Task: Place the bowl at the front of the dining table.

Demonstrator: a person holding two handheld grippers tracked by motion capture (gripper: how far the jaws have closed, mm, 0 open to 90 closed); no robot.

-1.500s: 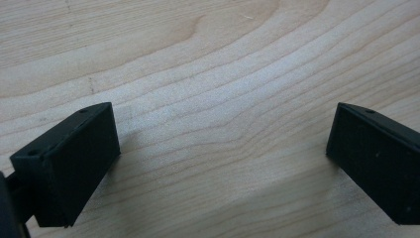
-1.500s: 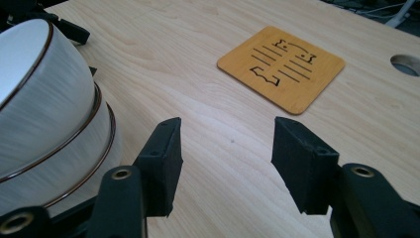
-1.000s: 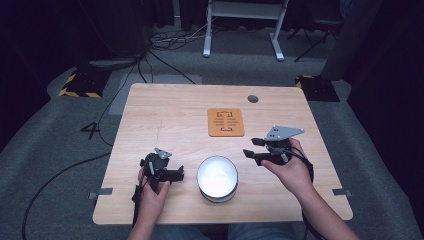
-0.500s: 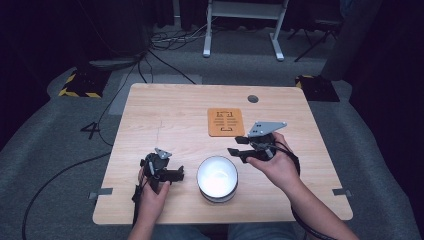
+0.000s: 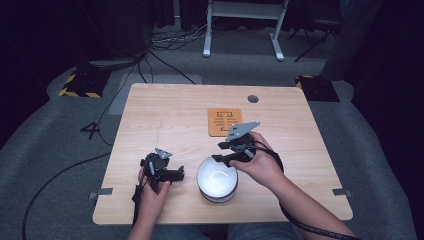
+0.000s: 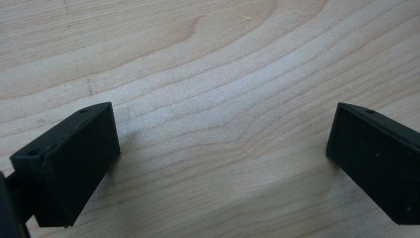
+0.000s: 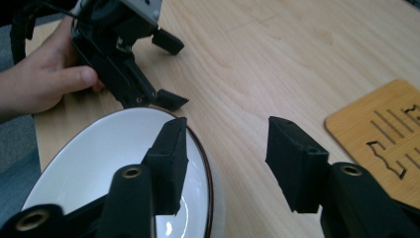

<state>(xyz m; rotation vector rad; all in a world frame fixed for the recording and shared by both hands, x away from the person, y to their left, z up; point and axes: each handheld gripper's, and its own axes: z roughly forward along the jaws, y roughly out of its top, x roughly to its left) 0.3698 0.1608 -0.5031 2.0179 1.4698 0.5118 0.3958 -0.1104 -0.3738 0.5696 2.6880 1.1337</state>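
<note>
your right gripper [image 7: 225, 148] hangs spread wide, straddling the rim of the white bowl [image 5: 216, 178]. your left gripper [image 5: 176, 174] rests released, just left of the bowl.

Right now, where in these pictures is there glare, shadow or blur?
High view: the table is lit, the surroundings dark; the white bowl glares inside. Left gripper view: sharp wood grain, soft shadow beside the left jaw. Right gripper view: the near jaws look blurred, with small highlights in the bowl.
</note>
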